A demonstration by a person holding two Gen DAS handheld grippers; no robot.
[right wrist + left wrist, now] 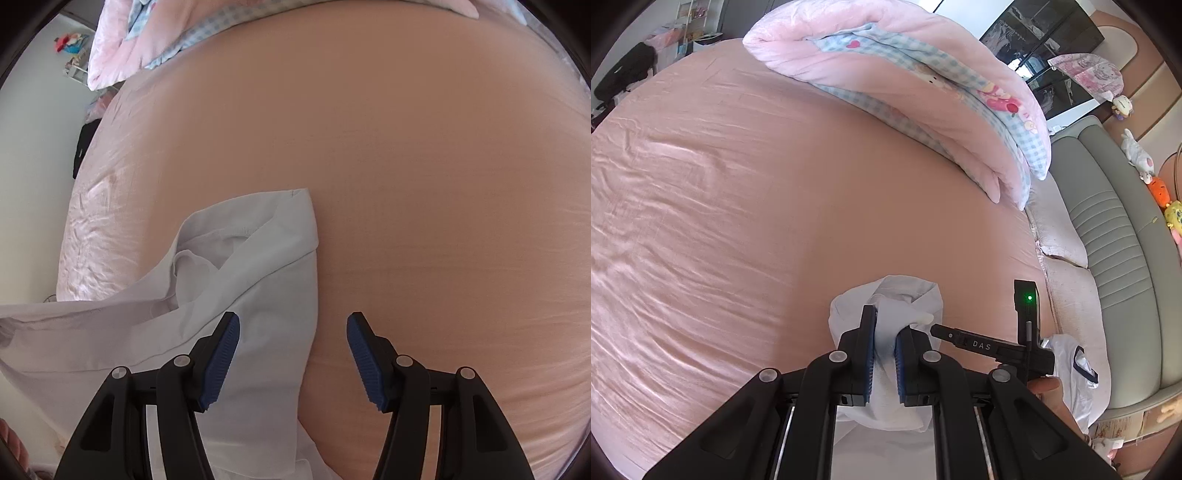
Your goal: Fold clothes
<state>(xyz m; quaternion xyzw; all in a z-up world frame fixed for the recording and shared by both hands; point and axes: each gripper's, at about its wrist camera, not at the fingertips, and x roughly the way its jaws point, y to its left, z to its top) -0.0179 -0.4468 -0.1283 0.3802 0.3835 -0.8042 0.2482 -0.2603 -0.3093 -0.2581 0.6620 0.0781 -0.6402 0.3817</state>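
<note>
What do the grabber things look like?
Both are black plastic with two fingers. The left gripper and right gripper have ridged blue pads and round silver bolts. One has white "DAS" lettering and a small green light.

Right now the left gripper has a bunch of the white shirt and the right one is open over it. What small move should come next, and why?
Probably ease the right gripper down and shut it on the white shirt's straight edge below it. The left gripper already pinches a bunch of the cloth, while the right one is open and holds nothing, and the shirt lies rumpled on the pink sheet. A second grip would let you spread it.
</note>
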